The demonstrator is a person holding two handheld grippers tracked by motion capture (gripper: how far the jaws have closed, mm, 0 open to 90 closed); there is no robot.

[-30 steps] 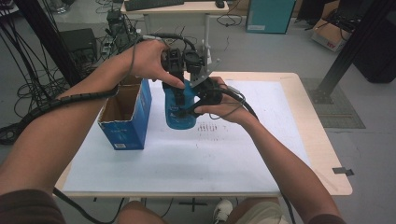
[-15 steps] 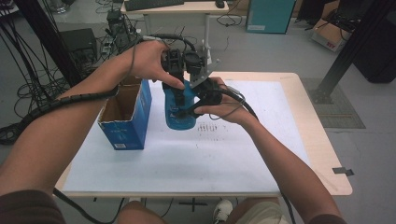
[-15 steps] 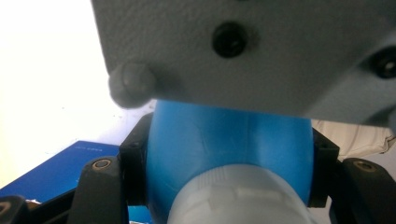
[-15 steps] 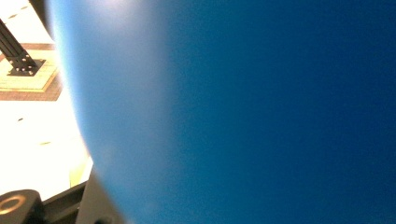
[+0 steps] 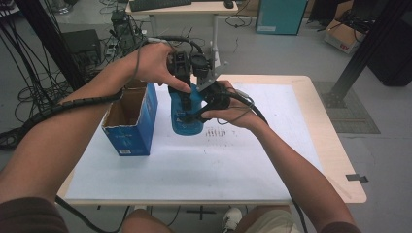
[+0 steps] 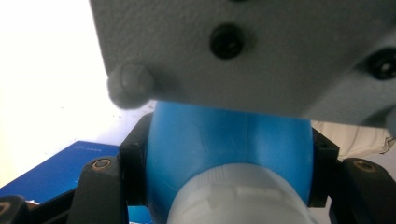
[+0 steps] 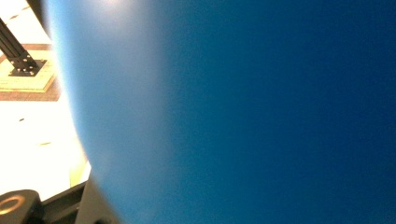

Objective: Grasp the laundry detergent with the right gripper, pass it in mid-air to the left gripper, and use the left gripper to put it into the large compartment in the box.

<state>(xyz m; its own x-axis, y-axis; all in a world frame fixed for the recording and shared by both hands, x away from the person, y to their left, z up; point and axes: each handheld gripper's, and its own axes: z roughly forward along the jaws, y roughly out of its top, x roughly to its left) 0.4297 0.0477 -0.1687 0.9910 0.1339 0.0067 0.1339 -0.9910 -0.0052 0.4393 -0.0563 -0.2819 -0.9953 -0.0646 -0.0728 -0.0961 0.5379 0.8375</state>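
1. Blue plastic bottle with a pale screw cap (image 5: 186,112) stands upright on the white-covered table (image 5: 204,165), just right of the open blue cardboard box (image 5: 130,127).
2. Left tool (image 5: 180,80) comes down from above and is clenched on the bottle's shoulder just under the cap (image 6: 238,198), a jaw on either side.
3. Right tool (image 5: 206,104) is clamped against the bottle's body from the right side.
4. Step in hand, I'd judge: bracing the bottle to work the cap.
5. Next calls for a firm hold below while the upper grip shifts onto the cap.
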